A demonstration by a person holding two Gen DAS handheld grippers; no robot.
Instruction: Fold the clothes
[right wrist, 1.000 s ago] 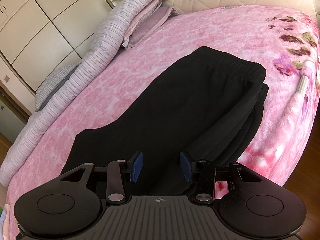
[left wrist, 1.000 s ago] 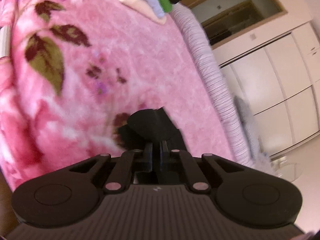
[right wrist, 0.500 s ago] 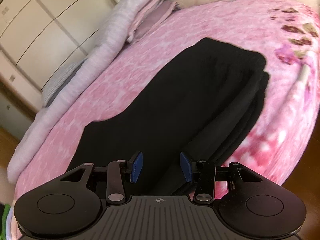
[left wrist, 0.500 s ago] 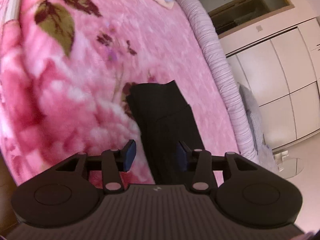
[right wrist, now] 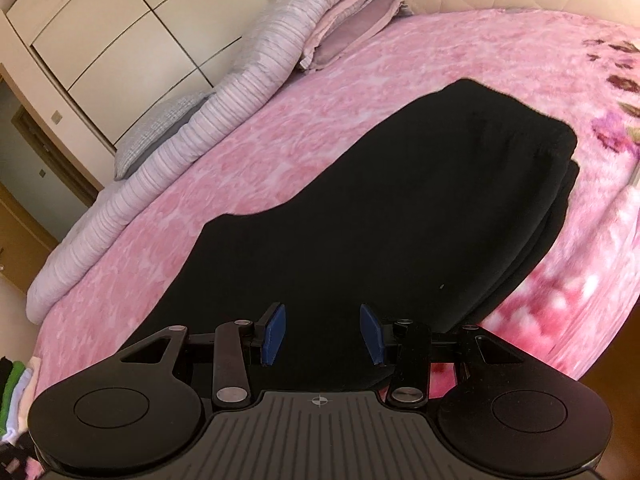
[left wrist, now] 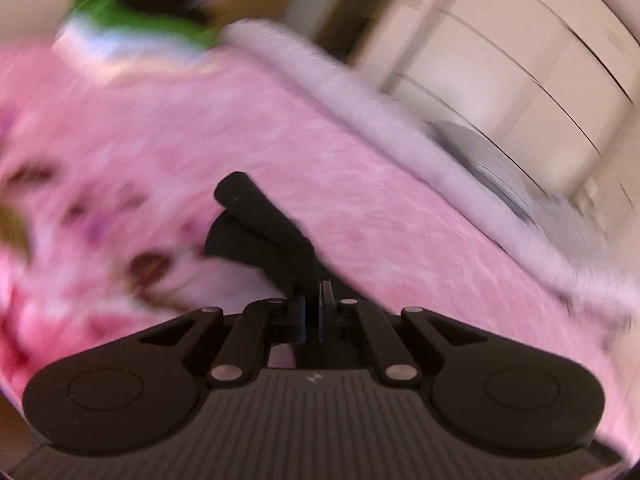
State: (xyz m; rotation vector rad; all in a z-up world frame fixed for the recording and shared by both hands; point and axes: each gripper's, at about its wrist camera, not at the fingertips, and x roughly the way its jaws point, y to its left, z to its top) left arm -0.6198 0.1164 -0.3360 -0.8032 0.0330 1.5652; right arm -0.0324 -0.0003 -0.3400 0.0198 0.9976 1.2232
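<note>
Black trousers (right wrist: 400,200) lie flat on a pink flowered blanket (right wrist: 320,92), waistband at the far right, doubled along the right edge. My right gripper (right wrist: 323,330) hovers open over the near part of the trousers, nothing pinched between its blue pads. In the blurred left wrist view, my left gripper (left wrist: 313,300) is shut on the end of a trouser leg (left wrist: 256,224). That black cloth sticks out ahead of the jaws in a rumpled fold, raised off the blanket (left wrist: 360,200).
A rolled striped quilt (right wrist: 240,80) and a grey pillow (right wrist: 160,128) run along the bed's far side, with white wardrobe doors (right wrist: 100,40) behind. A stack of folded clothes (left wrist: 132,20) sits at the bed's far end, also seen as folded clothes (right wrist: 14,392) at lower left.
The left gripper opened over the trouser leg end, then shut on it and rose, rolling so the bed now slants across its view. The right gripper stayed open and nearly still.
</note>
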